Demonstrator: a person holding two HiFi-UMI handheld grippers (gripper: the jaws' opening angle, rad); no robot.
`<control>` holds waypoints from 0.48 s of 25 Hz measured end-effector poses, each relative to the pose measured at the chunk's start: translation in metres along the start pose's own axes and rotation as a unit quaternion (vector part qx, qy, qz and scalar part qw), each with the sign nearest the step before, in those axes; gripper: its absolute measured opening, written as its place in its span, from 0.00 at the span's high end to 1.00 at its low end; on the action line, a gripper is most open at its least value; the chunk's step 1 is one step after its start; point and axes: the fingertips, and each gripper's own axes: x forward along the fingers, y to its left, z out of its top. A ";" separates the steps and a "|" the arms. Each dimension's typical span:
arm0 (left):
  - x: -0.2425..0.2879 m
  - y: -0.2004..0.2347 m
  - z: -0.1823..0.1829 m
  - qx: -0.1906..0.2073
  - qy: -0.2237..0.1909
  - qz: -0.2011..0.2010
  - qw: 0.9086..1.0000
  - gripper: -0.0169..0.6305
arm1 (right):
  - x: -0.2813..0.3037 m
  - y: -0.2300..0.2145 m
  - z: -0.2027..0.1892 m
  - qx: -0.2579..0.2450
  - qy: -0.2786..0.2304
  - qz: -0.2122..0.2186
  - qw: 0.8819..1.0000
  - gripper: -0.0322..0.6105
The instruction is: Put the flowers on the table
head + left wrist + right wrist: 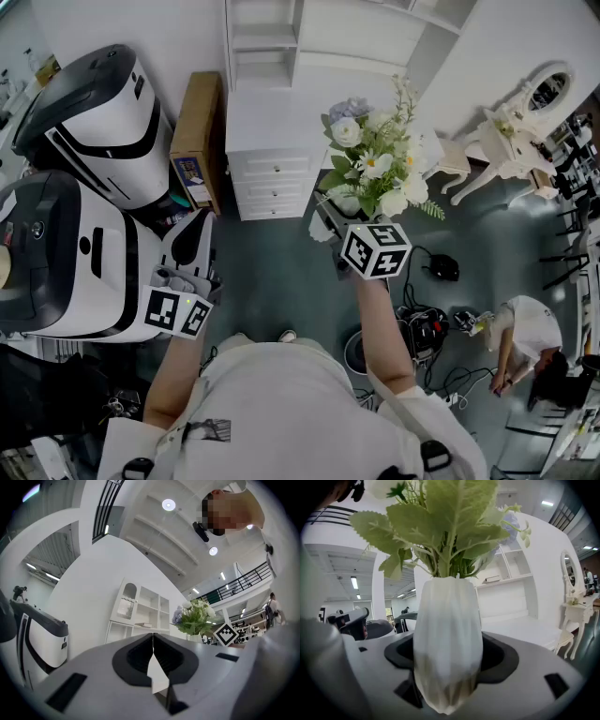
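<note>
Flowers [375,159] in a white vase [447,620] hung just in front of the drawer cabinet [277,141], the right gripper [447,660] jaws pinching the vase. Left gripper [153,660] jaws were pressed together, empty. Good practice required an upright vase, seated flat on the worktop before release.

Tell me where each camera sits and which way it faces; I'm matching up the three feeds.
Head view: on the person's head, looking steeply down at the floor; shows torso, forearms, left gripper and right gripper under the flowers.
Left gripper view: on the left gripper, tilted up toward the white shelf unit; its jaws are shut and empty.
Right gripper view: on the right gripper, looking along jaws clamped on the white vase.
Shared: all three show the flowers and shelf unit.
</note>
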 end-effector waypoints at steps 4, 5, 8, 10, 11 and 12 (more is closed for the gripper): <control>0.003 -0.003 -0.001 -0.001 0.002 0.000 1.000 0.95 | 0.000 -0.003 -0.001 0.002 0.004 0.001 1.000 0.38; 0.003 -0.003 -0.001 -0.001 0.003 0.001 1.000 0.95 | 0.000 -0.003 -0.002 0.003 0.005 0.001 1.000 0.38; 0.004 -0.002 -0.005 -0.002 0.005 0.005 1.000 0.95 | 0.003 -0.005 -0.004 0.009 0.005 0.004 1.000 0.38; 0.005 -0.002 -0.007 -0.002 0.006 0.007 1.000 0.95 | 0.005 -0.007 -0.006 0.014 0.006 0.006 1.000 0.38; 0.005 -0.002 -0.008 -0.002 0.007 0.008 1.000 0.95 | 0.006 -0.008 -0.006 0.015 0.007 0.006 1.000 0.38; 0.006 -0.003 -0.009 -0.001 0.007 0.010 1.000 0.95 | 0.007 -0.010 -0.007 0.015 0.009 0.007 1.000 0.38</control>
